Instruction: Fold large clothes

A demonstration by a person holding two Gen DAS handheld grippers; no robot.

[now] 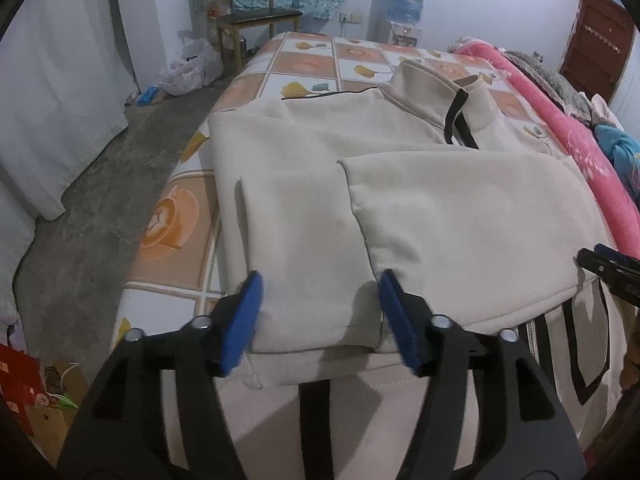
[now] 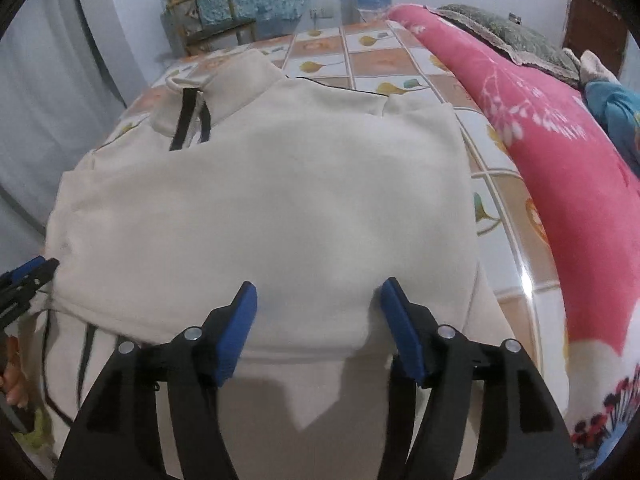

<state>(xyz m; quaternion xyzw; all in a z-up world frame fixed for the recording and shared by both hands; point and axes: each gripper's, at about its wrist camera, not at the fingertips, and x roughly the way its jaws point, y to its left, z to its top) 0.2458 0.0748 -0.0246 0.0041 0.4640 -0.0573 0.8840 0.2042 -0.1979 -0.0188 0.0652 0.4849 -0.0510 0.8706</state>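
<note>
A cream zip-neck sweater (image 1: 400, 184) lies on the bed, collar at the far end, both sleeves folded across the body. It also shows in the right wrist view (image 2: 272, 208). My left gripper (image 1: 320, 292) is open, its blue pads on either side of the left sleeve cuff near the hem. My right gripper (image 2: 318, 300) is open over the near edge of the folded sleeve on the right side. The right gripper's tip shows at the right edge of the left wrist view (image 1: 608, 264), and the left gripper's tip shows at the left edge of the right wrist view (image 2: 28, 276).
The bed has a tiled orange and white sheet (image 1: 304, 64). A rolled pink blanket (image 2: 560, 168) lies along its right side. A wooden chair (image 1: 252, 12), a water dispenser (image 1: 404, 4) and plastic bags (image 1: 188, 68) stand beyond; a bare concrete floor (image 1: 104, 184) lies left.
</note>
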